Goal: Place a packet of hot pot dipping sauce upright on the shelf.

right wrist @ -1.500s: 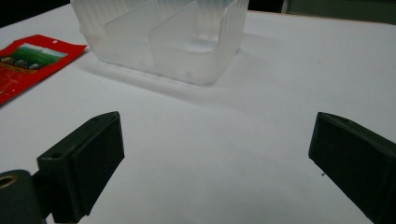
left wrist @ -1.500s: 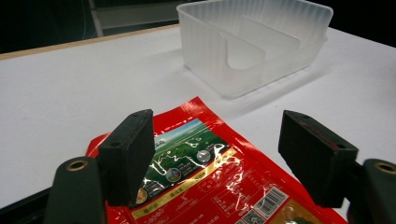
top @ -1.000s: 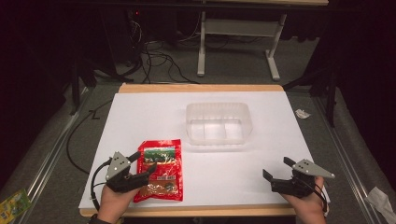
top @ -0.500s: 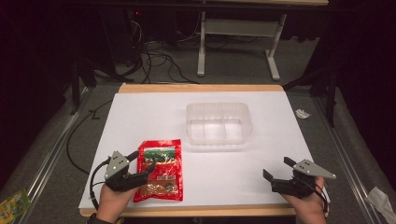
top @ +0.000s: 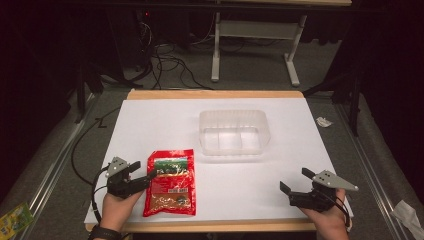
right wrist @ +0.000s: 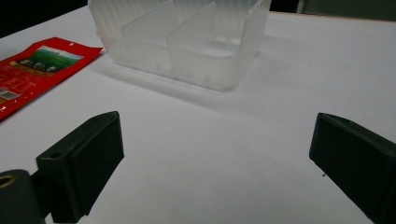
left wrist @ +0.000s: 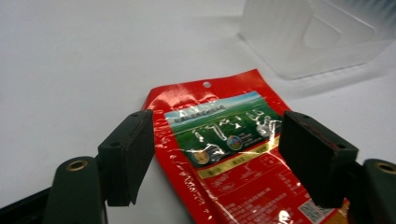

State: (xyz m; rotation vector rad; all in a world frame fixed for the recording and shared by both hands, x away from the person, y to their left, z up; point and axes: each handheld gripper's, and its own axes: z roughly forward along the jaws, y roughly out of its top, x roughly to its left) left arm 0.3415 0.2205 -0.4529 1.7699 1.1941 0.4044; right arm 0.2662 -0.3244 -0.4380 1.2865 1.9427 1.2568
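High view first: a white table top (top: 165, 125) carries a red snack packet (top: 170, 182) lying flat near the front left, and a clear plastic container (top: 234, 132) standing farther back toward the middle, well apart from the packet. The left gripper (top: 142, 172), held in a hand (top: 116, 206) that comes in from the bottom edge, sits just beside the packet's left edge, with one jaw tip reaching over that edge; whether it touches the packet cannot be told from above. The left gripper view looks along the gripper (left wrist: 217, 149) with its jaws spread wide, one on each side of the packet (left wrist: 233, 154), which lies between them on the table with its printed green panel and hang hole facing up; nothing is clamped. A corner of the container (left wrist: 317, 37) shows beyond the packet in that view. At the front right, the right gripper (top: 296, 186) rests low over bare table in the other hand (top: 327, 220), well apart from both packet and container. The right gripper view shows the gripper (right wrist: 215, 158) with its jaws parted wide and nothing between them but white surface, the container (right wrist: 187, 42) ahead with upright dividers inside it, and the packet (right wrist: 37, 70) off at the left edge.
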